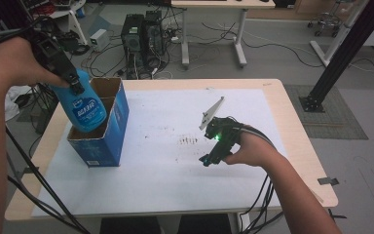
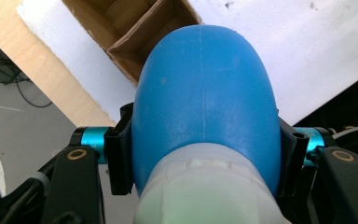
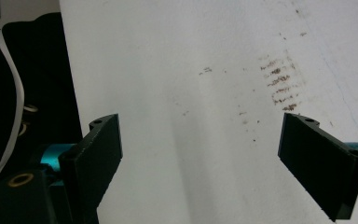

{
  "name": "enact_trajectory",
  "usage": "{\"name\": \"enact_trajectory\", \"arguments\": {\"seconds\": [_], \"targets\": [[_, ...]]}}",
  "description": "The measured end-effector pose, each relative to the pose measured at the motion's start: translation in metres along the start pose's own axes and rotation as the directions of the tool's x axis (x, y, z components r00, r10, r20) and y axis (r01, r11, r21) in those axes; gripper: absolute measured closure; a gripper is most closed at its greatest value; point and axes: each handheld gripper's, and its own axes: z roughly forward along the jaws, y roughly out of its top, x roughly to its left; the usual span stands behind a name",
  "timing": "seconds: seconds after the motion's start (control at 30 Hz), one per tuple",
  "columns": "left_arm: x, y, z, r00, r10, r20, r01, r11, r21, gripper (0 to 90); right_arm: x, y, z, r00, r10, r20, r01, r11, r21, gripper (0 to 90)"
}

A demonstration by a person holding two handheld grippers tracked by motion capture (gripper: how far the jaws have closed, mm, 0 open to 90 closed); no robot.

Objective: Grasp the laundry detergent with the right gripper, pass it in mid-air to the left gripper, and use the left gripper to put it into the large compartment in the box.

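Note:
A blue plastic bottle (image 1: 84,108) with a white label hangs bottom-down over the open top of a blue cardboard box (image 1: 111,127) at the table's left. My left gripper (image 1: 70,80) is shut on the bottle near its neck; in the left gripper view the blue body (image 2: 205,93) and pale cap end (image 2: 205,196) sit squeezed between the two black jaws, with the box's brown inside (image 2: 130,23) beyond. My right gripper (image 1: 212,156) rests low over the white sheet (image 1: 175,161) right of centre, open, with nothing between its fingertips (image 3: 98,154).
Brown smudges (image 1: 189,141) mark the white sheet near the middle. The wooden table edge (image 1: 292,122) runs around the sheet. Computer towers (image 1: 141,34), cables and a second desk stand on the floor behind; a black frame post (image 1: 345,48) rises at the right.

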Motion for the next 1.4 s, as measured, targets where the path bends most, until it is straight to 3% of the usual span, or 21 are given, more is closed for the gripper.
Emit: {"name": "enact_trajectory", "arguments": {"seconds": [0.2, 0.5, 0.93, 1.23, 1.4], "targets": [[0.004, 0.001, 0.016, 0.9999, 0.012, -0.002, -0.012, 0.9999, 0.001, 38.3, 0.001, 0.001, 0.000, 1.0000, -0.002, -0.001, 0.002, 1.000, 0.002, 12.7], [0.010, 0.003, 0.067, 0.9991, -0.038, 0.018, 0.037, 0.9985, 0.040, 38.3, 0.001, 0.002, 0.000, 1.0000, -0.007, -0.001, 0.007, 1.000, 0.017, 12.8], [0.008, 0.006, 0.124, 0.9987, -0.030, 0.042, 0.026, 0.9966, 0.078, 38.3, 0.000, 0.004, 0.004, 1.0000, -0.009, -0.001, 0.009, 1.000, 0.024, 12.8], [0.006, 0.009, 0.145, 0.9992, 0.005, 0.041, -0.009, 0.9942, 0.107, 38.3, 0.000, 0.004, 0.004, 1.0000, -0.005, -0.003, 0.005, 1.000, 0.024, 12.7], [0.006, 0.008, 0.152, 0.9996, 0.005, 0.027, -0.008, 0.9944, 0.106, 38.3, -0.001, 0.003, 0.004, 1.0000, -0.002, -0.003, 0.002, 1.000, 0.019, 12.8]]}}
